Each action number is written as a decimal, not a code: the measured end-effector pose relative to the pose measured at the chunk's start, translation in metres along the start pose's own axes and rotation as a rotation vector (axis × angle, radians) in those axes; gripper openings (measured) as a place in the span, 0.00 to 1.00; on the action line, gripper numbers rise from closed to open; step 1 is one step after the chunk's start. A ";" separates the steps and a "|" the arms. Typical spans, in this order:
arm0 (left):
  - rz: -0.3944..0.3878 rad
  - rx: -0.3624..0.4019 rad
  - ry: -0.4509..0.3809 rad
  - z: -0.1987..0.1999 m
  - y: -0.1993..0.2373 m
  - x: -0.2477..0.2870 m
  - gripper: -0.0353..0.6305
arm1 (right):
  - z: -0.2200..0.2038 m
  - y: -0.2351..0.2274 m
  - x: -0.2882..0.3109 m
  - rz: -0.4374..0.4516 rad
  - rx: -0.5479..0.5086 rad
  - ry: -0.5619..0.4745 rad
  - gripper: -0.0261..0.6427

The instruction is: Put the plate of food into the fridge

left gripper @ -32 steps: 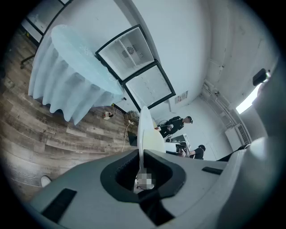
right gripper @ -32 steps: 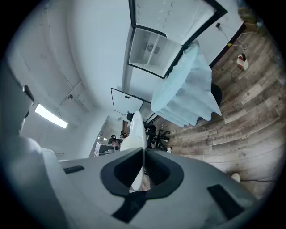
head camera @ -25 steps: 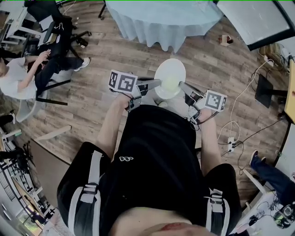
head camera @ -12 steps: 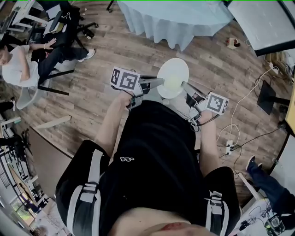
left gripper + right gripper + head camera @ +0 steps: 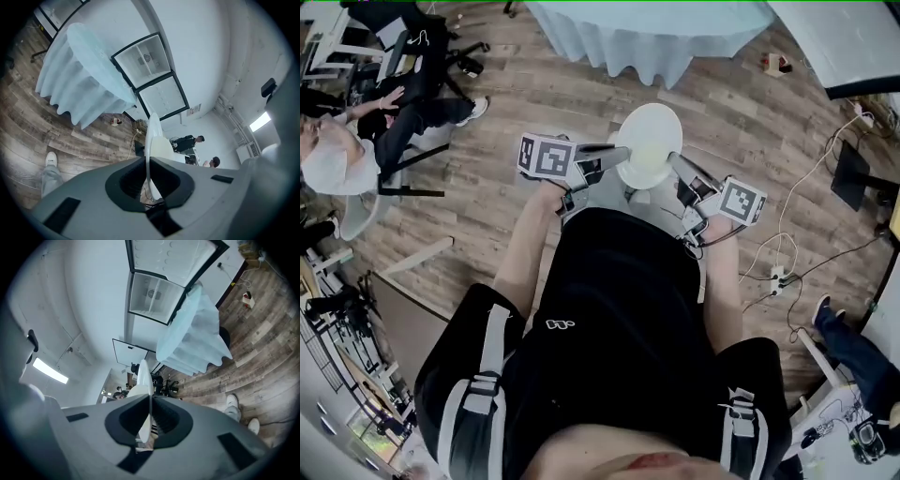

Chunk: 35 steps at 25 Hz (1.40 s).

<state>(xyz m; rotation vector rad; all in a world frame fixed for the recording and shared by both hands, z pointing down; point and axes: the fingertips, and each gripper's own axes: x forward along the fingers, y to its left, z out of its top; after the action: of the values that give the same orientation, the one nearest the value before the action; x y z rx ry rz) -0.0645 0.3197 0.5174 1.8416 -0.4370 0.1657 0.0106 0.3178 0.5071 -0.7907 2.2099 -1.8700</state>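
Note:
A white plate (image 5: 649, 145) with pale food on it hangs level in front of my body, over the wood floor. My left gripper (image 5: 623, 155) pinches its left rim and its jaws are closing tighter on it. My right gripper (image 5: 673, 159) is shut on the right rim. The left gripper view shows the plate (image 5: 152, 136) edge-on, running into the left gripper (image 5: 148, 176). It shows edge-on in the right gripper view too, the plate (image 5: 144, 376) caught in the right gripper (image 5: 150, 420). A black-framed fridge (image 5: 154, 79) stands against the white wall behind the table, seen again as the fridge (image 5: 154, 294).
A round table with a pale blue cloth (image 5: 656, 28) stands just ahead. A seated person (image 5: 356, 141) and chairs are at the left. Cables and a power strip (image 5: 778, 277) lie on the floor at the right. Two people (image 5: 187, 140) stand at the far wall.
Both grippers and the plate have stayed together. The room has shifted in the head view, with the table edge and the seated person sliding sideways.

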 end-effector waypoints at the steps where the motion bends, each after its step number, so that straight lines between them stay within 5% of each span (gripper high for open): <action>1: -0.007 0.001 0.009 0.004 0.001 0.004 0.08 | 0.004 -0.002 -0.001 -0.011 0.008 -0.011 0.07; 11: -0.052 -0.013 0.048 0.076 0.026 0.031 0.09 | 0.072 -0.024 0.027 -0.093 0.018 -0.090 0.07; 20: -0.085 -0.029 0.008 0.174 0.059 0.006 0.08 | 0.140 0.001 0.112 -0.115 -0.017 -0.066 0.07; 26: -0.101 0.017 0.014 0.232 0.071 0.005 0.08 | 0.185 0.002 0.140 -0.152 -0.073 -0.093 0.07; 35: -0.101 0.012 0.059 0.288 0.082 0.034 0.09 | 0.238 -0.013 0.157 -0.130 0.030 -0.167 0.07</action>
<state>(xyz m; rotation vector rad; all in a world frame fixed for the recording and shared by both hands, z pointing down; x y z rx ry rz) -0.0952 0.0195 0.5114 1.8611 -0.3018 0.1543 -0.0175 0.0338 0.5027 -1.0674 2.0703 -1.8136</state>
